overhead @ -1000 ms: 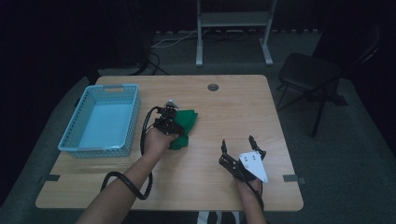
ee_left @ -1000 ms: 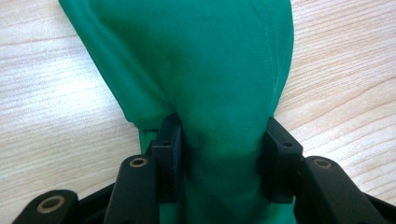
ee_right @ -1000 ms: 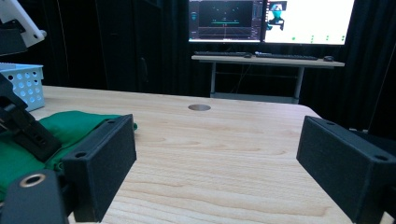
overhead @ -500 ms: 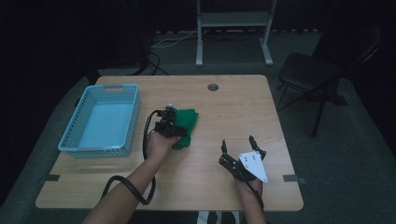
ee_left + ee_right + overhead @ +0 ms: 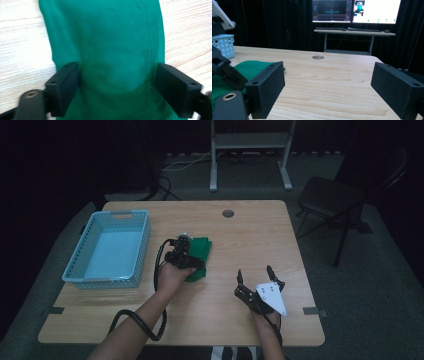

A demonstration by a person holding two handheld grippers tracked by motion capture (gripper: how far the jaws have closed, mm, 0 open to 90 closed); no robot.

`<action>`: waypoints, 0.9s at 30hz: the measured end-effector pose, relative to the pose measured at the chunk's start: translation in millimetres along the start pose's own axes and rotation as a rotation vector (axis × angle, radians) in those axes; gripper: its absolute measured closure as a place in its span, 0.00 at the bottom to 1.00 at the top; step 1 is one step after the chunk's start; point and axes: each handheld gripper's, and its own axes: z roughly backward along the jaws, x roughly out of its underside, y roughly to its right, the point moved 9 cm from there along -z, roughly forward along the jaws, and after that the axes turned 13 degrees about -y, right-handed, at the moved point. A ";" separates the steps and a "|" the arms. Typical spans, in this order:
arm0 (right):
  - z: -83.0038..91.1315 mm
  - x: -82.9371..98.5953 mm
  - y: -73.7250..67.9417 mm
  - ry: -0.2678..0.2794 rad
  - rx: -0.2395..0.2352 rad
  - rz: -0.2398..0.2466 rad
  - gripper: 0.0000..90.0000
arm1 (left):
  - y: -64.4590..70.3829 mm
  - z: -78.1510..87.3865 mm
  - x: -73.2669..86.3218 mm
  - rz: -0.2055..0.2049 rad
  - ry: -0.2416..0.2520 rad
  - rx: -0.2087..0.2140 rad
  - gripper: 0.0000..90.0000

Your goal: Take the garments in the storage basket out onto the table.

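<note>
A folded green cloth (image 5: 201, 254) lies on the wooden table (image 5: 255, 232), just right of the basket. My left gripper (image 5: 182, 243) is down on the cloth's near left part. In the left gripper view its jaws stand open, one on each side of the cloth (image 5: 112, 47), which fills the gap between them. My right gripper (image 5: 256, 273) hovers open over bare wood near the front right, with nothing between its jaws (image 5: 327, 85). From there the cloth (image 5: 249, 67) lies off to the left.
A light blue plastic basket (image 5: 80, 271) stands at the table's left side. A round cable hole (image 5: 228, 213) is near the far edge. A dark chair (image 5: 330, 200) stands off the right corner, and a desk with monitors (image 5: 354, 11) lies beyond.
The left hand and gripper have settled slightly lower over the cloth. The right gripper has not moved.
</note>
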 end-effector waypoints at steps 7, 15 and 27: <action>0.1 0.0 0.1 0.001 0.000 0.000 0.12 | 0.5 -0.6 -0.2 -0.013 0.000 -0.003 0.11; 0.0 0.0 0.0 0.000 0.001 0.000 0.12 | 3.5 -4.9 2.2 -0.044 -0.022 -0.043 0.02; -0.1 -0.1 0.0 0.000 0.000 0.001 0.12 | 6.3 -3.7 3.1 -0.078 0.050 -0.068 0.00</action>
